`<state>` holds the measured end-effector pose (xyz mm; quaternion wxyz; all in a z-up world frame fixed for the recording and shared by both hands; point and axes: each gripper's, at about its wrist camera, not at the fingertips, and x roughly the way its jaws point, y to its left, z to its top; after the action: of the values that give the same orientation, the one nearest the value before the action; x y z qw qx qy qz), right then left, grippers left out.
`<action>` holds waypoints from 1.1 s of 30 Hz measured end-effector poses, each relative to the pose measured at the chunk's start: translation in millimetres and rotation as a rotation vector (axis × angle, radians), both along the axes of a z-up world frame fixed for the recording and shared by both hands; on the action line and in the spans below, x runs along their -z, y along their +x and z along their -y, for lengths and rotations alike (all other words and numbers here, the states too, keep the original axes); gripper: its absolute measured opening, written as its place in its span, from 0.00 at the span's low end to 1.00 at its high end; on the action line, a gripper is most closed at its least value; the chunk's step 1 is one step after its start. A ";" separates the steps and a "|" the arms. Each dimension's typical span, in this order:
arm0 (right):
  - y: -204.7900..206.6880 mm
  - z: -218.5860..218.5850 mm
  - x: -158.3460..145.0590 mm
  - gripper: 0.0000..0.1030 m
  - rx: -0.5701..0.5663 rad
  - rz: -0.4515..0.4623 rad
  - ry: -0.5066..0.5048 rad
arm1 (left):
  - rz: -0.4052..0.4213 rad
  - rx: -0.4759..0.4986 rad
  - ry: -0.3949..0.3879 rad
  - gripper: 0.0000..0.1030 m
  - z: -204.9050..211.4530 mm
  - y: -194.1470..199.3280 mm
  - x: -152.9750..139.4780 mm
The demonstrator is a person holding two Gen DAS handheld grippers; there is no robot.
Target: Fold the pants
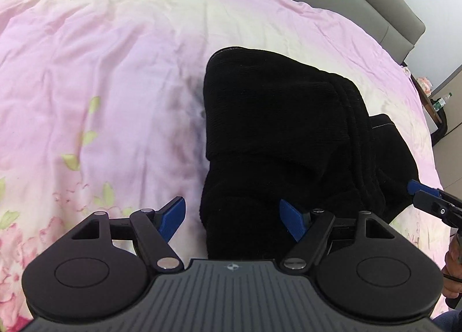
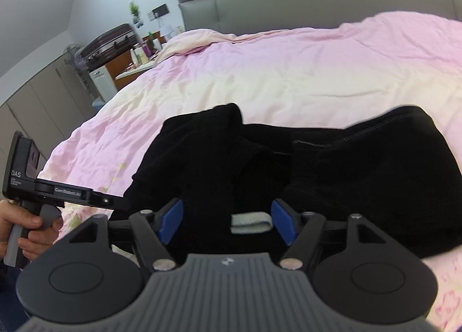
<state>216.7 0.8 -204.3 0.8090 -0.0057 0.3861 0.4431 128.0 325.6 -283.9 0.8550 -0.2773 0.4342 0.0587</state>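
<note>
Black pants [image 1: 277,135] lie bunched and partly folded on a pink floral bed cover [image 1: 101,86]. In the right wrist view the pants [image 2: 361,173] spread across the middle, with a grey inner label [image 2: 251,223] showing near the fingers. My left gripper [image 1: 234,220] is open, its blue fingers astride the near edge of the pants. My right gripper [image 2: 228,223] is open over the pants' near edge. The right gripper's tip also shows at the right edge of the left wrist view [image 1: 427,196]. The left gripper body shows at the left of the right wrist view [image 2: 66,193].
A grey padded headboard [image 2: 288,3] stands behind the bed. A bedside table with bottles and a plant [image 2: 144,43], a dark suitcase [image 2: 109,43] and a fan stand at the far left. The pink cover [image 2: 288,72] stretches wide around the pants.
</note>
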 end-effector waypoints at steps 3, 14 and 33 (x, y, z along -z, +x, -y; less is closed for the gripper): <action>5.3 -19.1 4.0 0.71 -0.008 -0.025 -0.021 | 0.011 0.030 0.025 0.84 10.5 -3.9 -4.7; 64.8 -60.8 45.3 0.81 0.187 -0.378 0.075 | -0.005 0.043 -0.002 0.84 11.3 -3.2 2.6; 62.1 -132.1 -20.3 0.17 -0.128 -0.172 0.188 | 0.064 -0.110 -0.179 0.79 -16.8 -16.6 7.3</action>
<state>278.8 133.0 -183.9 0.7400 0.0836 0.4096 0.5269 111.3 342.3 -291.2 0.8359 -0.3775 0.3942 0.0574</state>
